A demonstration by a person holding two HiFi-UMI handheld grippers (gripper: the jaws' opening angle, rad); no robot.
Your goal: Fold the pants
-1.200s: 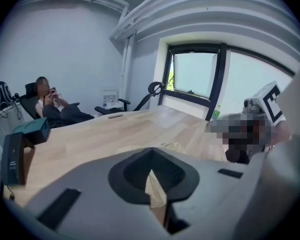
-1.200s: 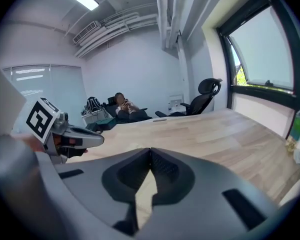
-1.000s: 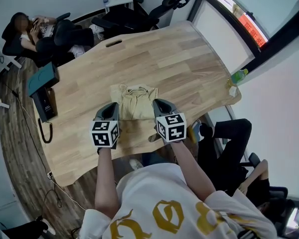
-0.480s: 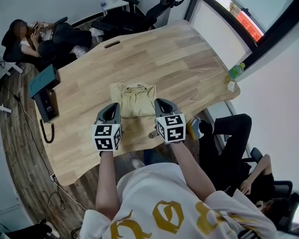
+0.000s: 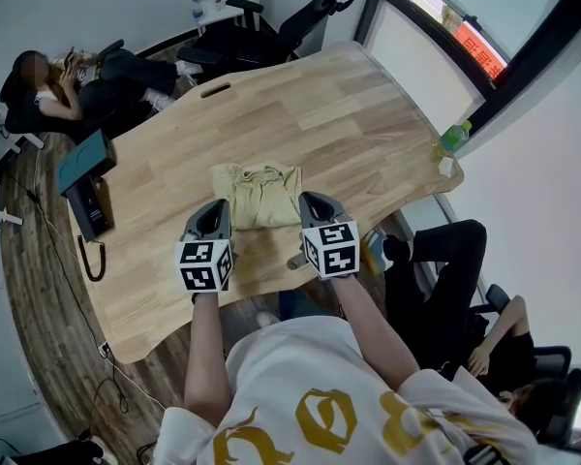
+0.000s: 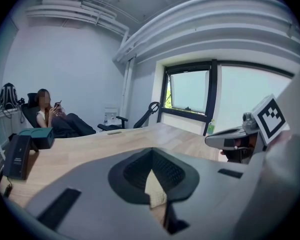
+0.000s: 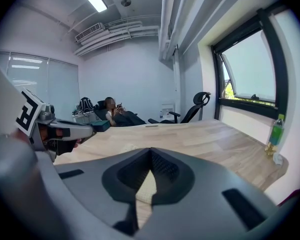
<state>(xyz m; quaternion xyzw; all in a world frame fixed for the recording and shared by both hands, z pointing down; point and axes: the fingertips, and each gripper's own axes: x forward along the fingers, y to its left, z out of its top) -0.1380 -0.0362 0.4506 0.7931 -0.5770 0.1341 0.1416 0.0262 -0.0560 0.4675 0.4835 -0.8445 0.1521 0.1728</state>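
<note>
Head view: folded pants (image 5: 259, 194) just ahead, between left tool (image 5: 213, 217) and right tool (image 5: 316, 207) (both tightly closed, empty).

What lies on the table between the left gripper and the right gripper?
In the head view, the folded yellow pants lie between the left gripper and the right gripper, flat on the wooden table.

Wooden table (image 5: 349, 114) bears folded pants (image 5: 259, 195), teal box (image 5: 85, 158), bottle (image 5: 452, 139).
</note>
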